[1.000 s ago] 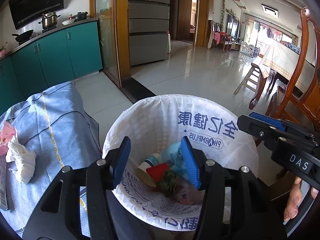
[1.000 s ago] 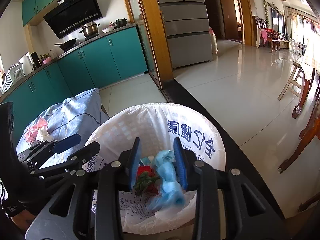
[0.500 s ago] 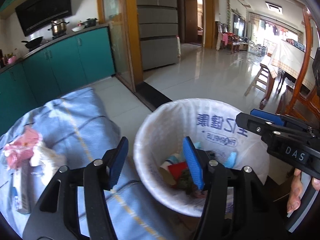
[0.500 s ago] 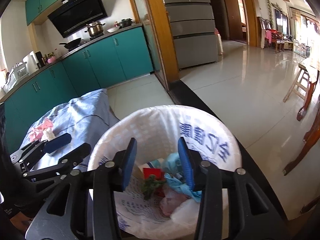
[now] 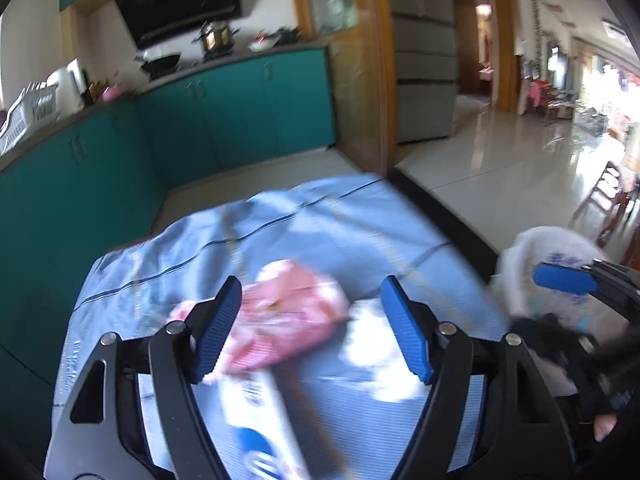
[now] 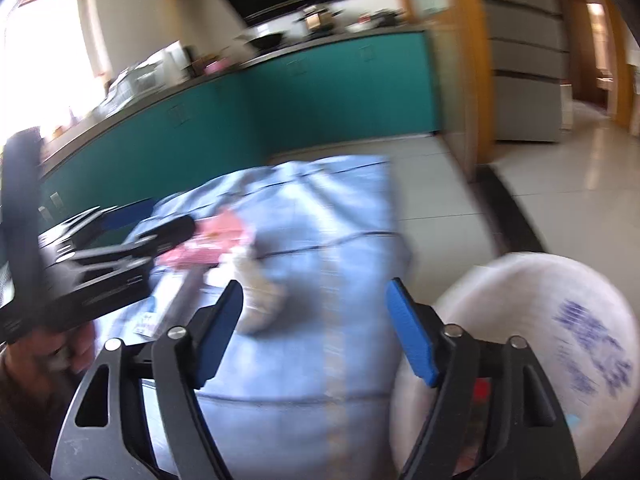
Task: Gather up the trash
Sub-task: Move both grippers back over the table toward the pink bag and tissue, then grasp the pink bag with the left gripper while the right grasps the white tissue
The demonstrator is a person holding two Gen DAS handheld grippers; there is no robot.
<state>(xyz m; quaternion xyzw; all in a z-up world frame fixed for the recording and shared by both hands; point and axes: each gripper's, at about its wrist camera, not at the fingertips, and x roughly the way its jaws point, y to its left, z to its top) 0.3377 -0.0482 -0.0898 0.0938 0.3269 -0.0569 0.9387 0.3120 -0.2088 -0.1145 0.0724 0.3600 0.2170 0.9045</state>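
Trash: pink wrapper (image 5: pixel 288 312) and white crumpled tissue (image 6: pixel 260 300) on blue cloth (image 5: pixel 340 232), beside the lined bin (image 6: pixel 532 320) | left hand-held gripper (image 5: pixel 312 332): jaws wide, just been opening, empty, above wrapper | right hand-held gripper (image 6: pixel 316 332): wide, just been opening, empty, beside bin

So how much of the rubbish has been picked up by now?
Done: some trash already lies in the lined bin. In hand: nothing. The left hand-held gripper and right hand-held gripper have just been opening, nothing between their jaws. Left on the blue cloth: a pink wrapper, crumpled tissue and a printed box.
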